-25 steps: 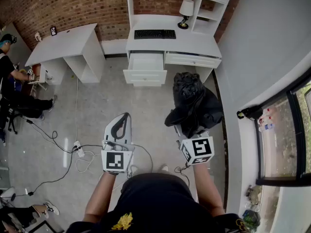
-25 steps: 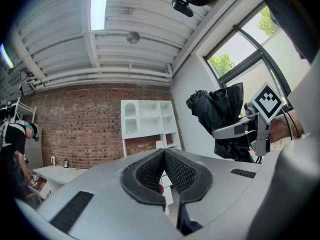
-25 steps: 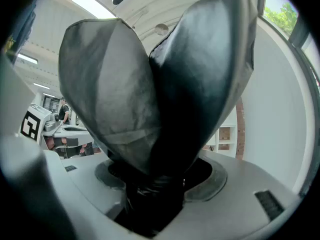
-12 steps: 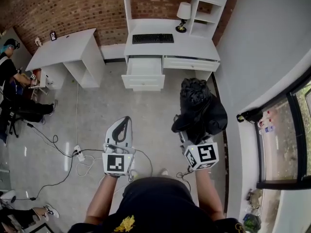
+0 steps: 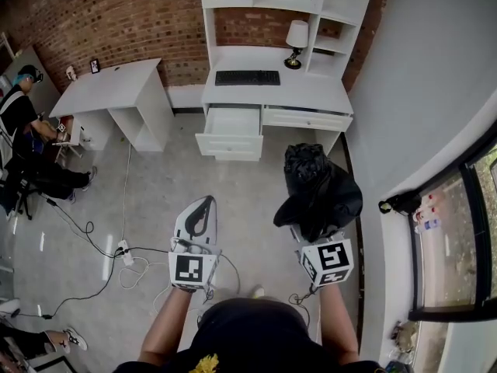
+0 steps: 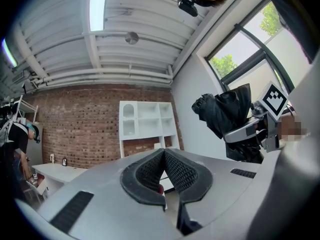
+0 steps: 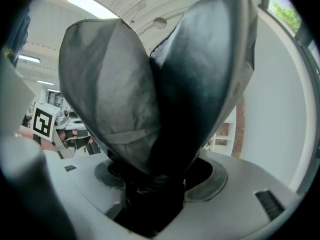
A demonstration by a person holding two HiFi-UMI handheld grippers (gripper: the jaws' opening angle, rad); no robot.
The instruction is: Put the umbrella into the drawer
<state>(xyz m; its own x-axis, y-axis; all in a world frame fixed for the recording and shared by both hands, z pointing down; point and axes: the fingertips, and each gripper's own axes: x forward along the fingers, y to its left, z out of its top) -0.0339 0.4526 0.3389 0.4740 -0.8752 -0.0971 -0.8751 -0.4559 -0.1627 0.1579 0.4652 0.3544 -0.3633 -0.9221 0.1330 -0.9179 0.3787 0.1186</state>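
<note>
Gripping the black folded umbrella (image 5: 318, 189), the right gripper (image 5: 309, 230) has its jaws closed on the bundle's lower end; in the right gripper view the fabric (image 7: 150, 94) rises straight out of the jaws (image 7: 155, 184) and fills most of the frame. Whether the pads meet the handle or only cloth cannot be told, as the dark folds cover the contact.

The umbrella is held in the air above the grey floor (image 5: 155, 177), well apart from the open drawer (image 5: 229, 127) of the white desk (image 5: 279, 74).

The left gripper (image 5: 200, 206) has its jaws pressed together at the tips (image 6: 164, 169), with nothing held. Both forearms reach forward from the body, side by side, with the grippers aimed at the desk and tilted upward; ceiling shows in both gripper views.

Counts: one umbrella, two grippers, one open drawer, one closed drawer (image 5: 307, 117) beside it, one keyboard (image 5: 247, 77), one lamp (image 5: 296, 33), and a second white desk (image 5: 109, 84) to the left.
</note>
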